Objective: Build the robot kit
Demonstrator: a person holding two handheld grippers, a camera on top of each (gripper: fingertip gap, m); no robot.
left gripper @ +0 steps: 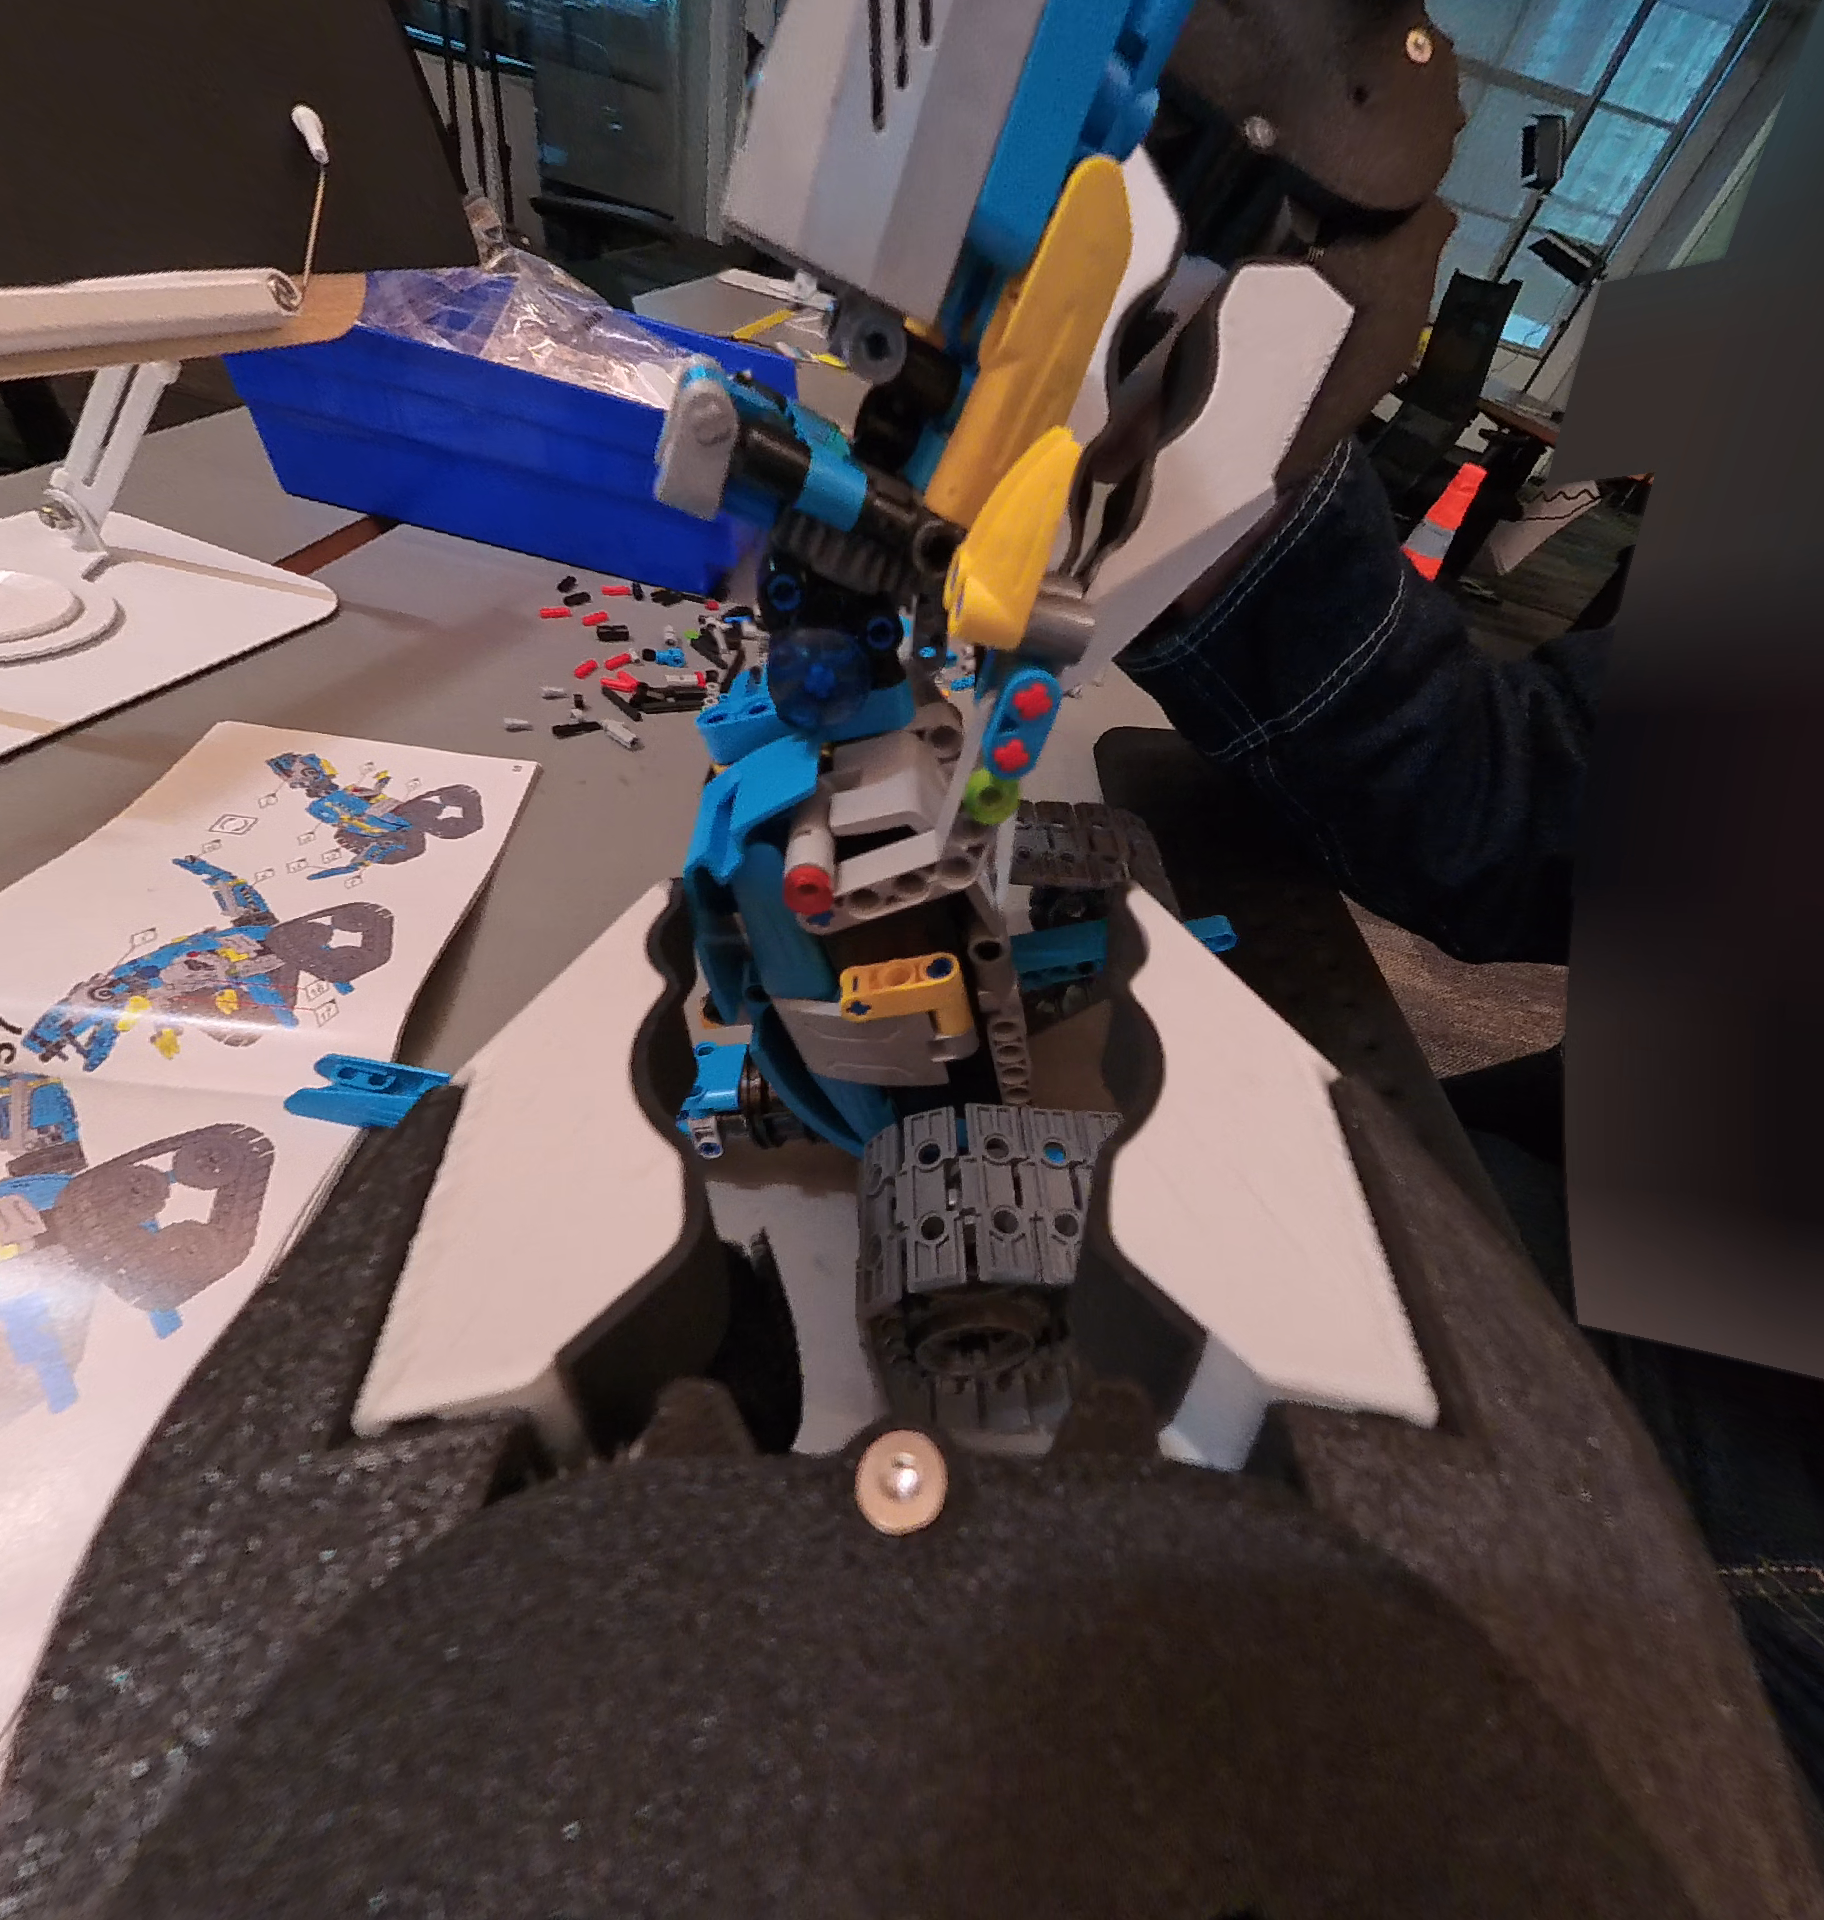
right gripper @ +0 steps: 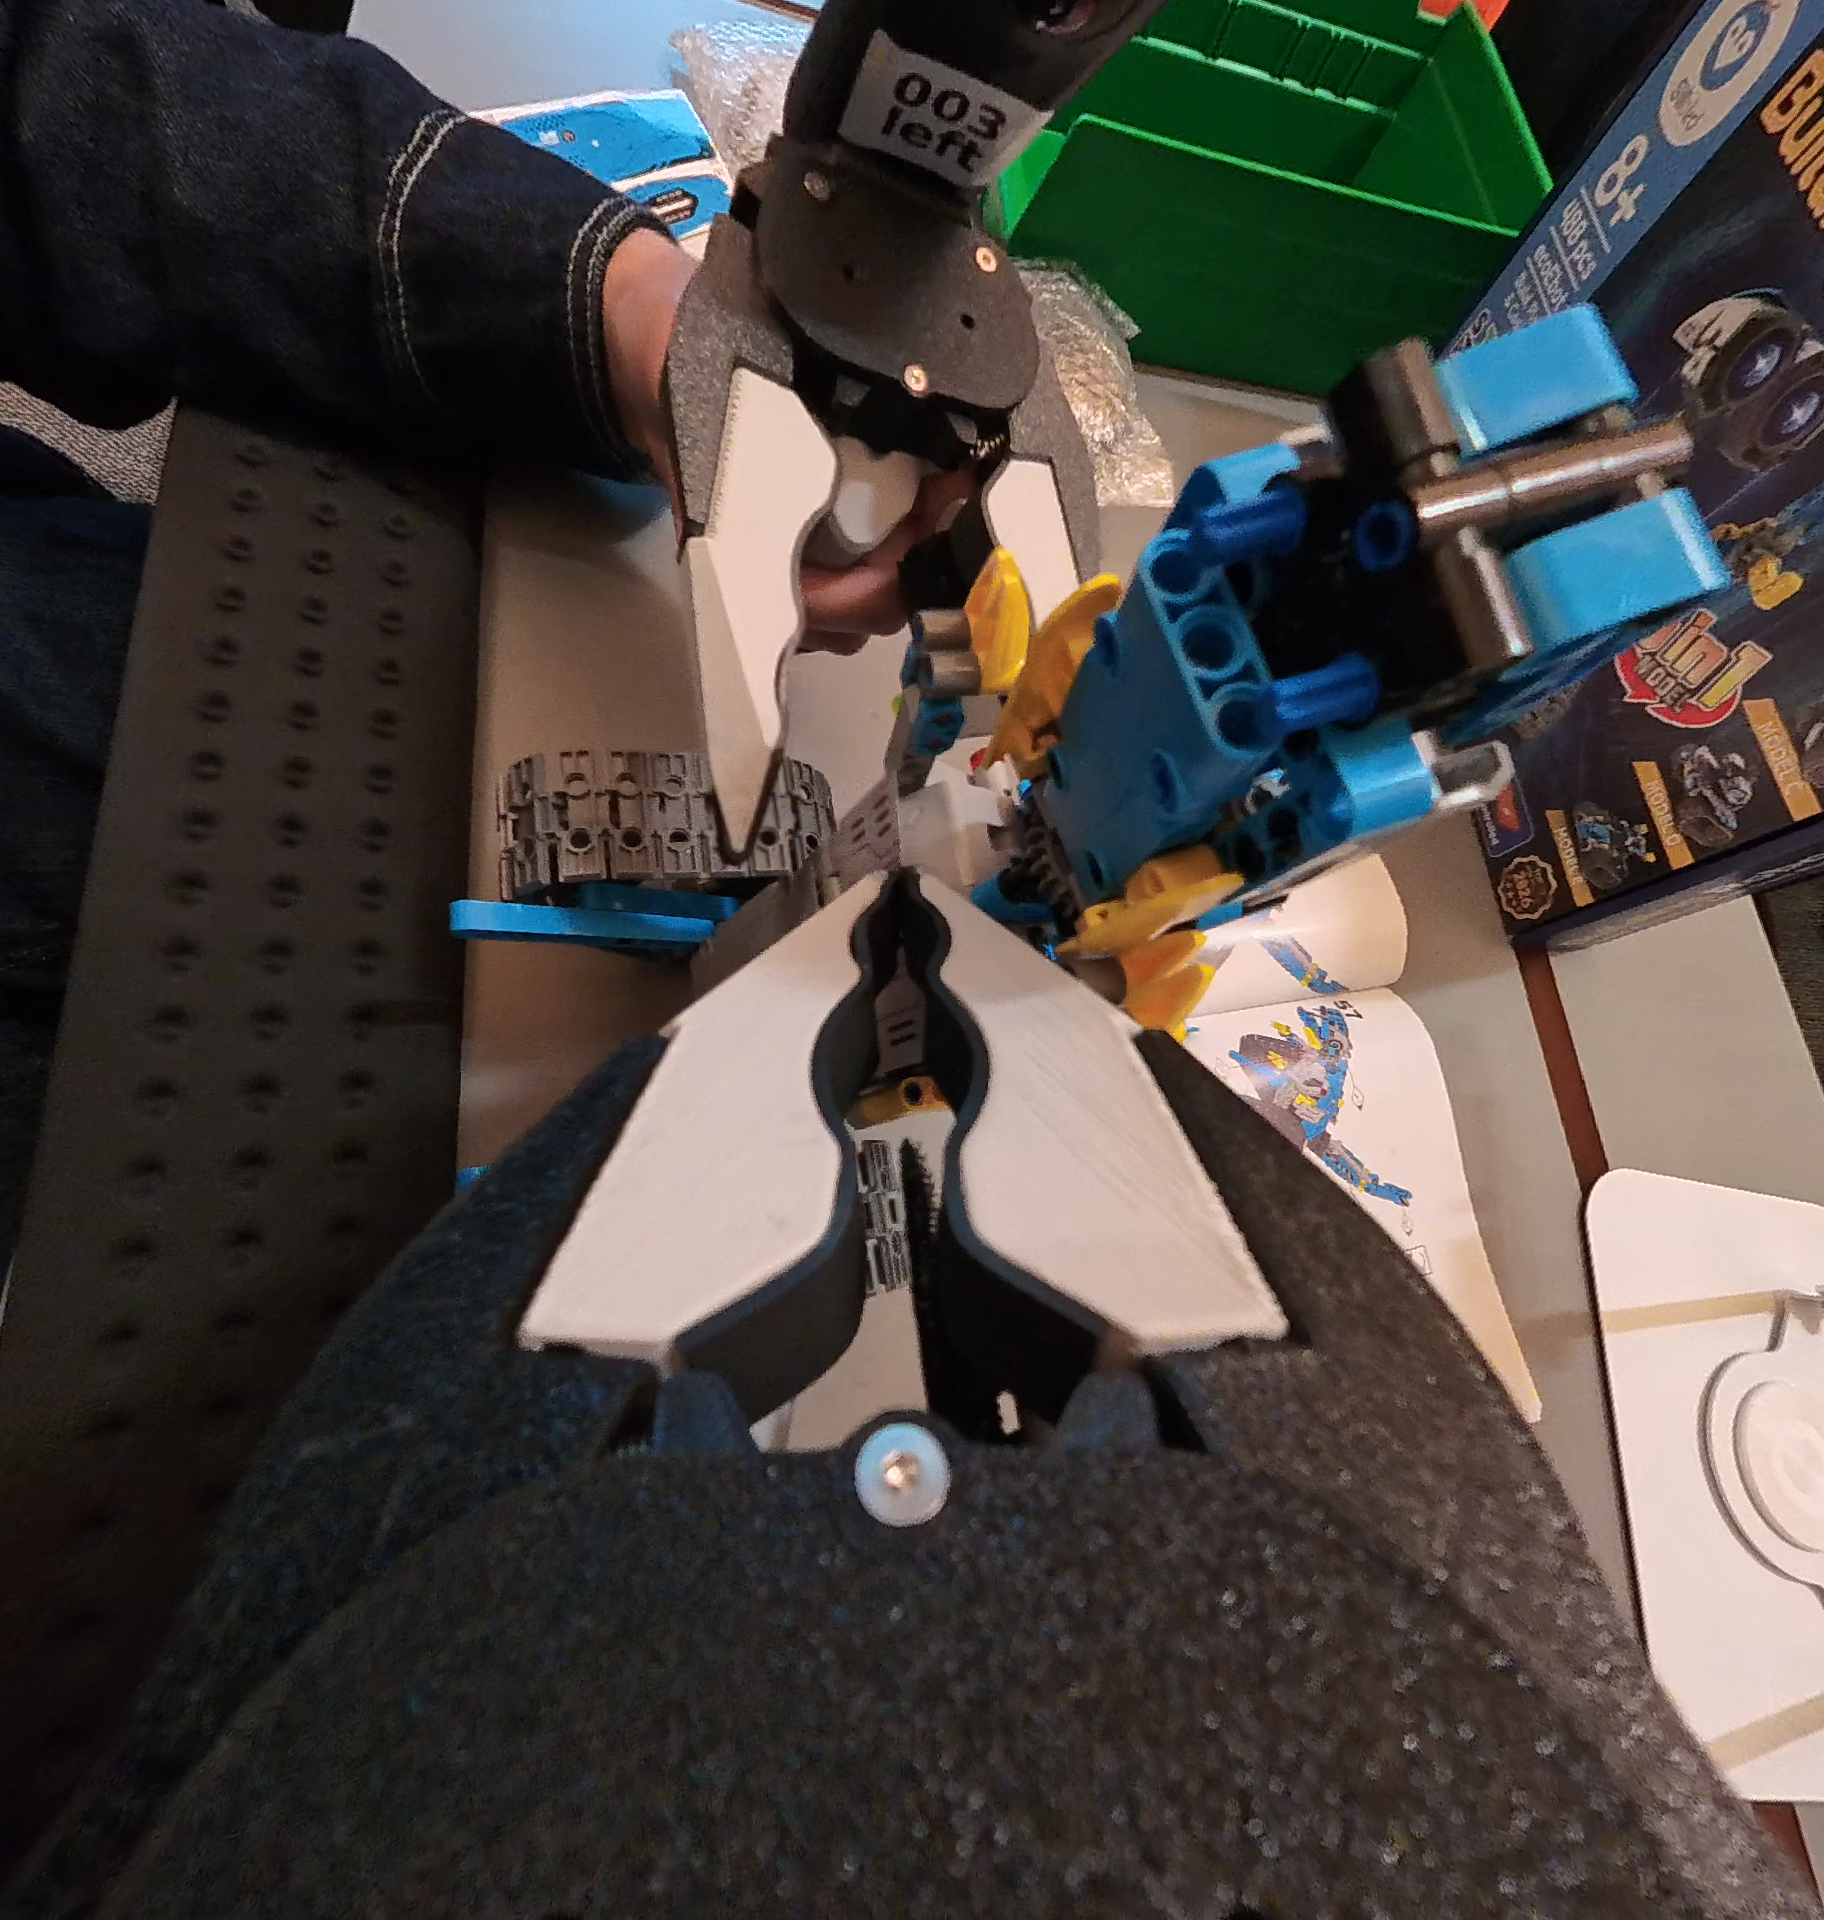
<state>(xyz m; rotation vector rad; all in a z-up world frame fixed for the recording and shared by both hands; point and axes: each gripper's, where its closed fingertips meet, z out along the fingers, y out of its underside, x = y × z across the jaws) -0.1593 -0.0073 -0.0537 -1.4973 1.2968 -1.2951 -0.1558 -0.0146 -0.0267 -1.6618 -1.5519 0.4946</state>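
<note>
— What is seen nearest on the grey table [left gripper: 451, 665]?

— An open instruction booklet [left gripper: 191, 935] is laid flat at the near edge, with a white stand [left gripper: 108, 582] beside it. Loose small pieces [left gripper: 627, 665] are scattered farther back, before a blue bin [left gripper: 492, 436]. Green bins [right gripper: 1272, 177] and a printed box [right gripper: 1697, 499] are seen on the other side, and large windows beyond.

— And the model?

— A blue, grey and yellow brick model [left gripper: 866, 935] is stood at the table's near edge, its long axis roughly upright, its tracked end [left gripper: 981, 1195] down, its yellow blades [left gripper: 1033, 416] up.

— How is it held?

— The left gripper [left gripper: 908, 1049] is spread wide around the model's lower body; whether contact is made cannot be told. The right gripper [right gripper: 897, 894] is closed to a narrow gap at its tips, near the model's middle; whether a part is pinched cannot be told.
</note>
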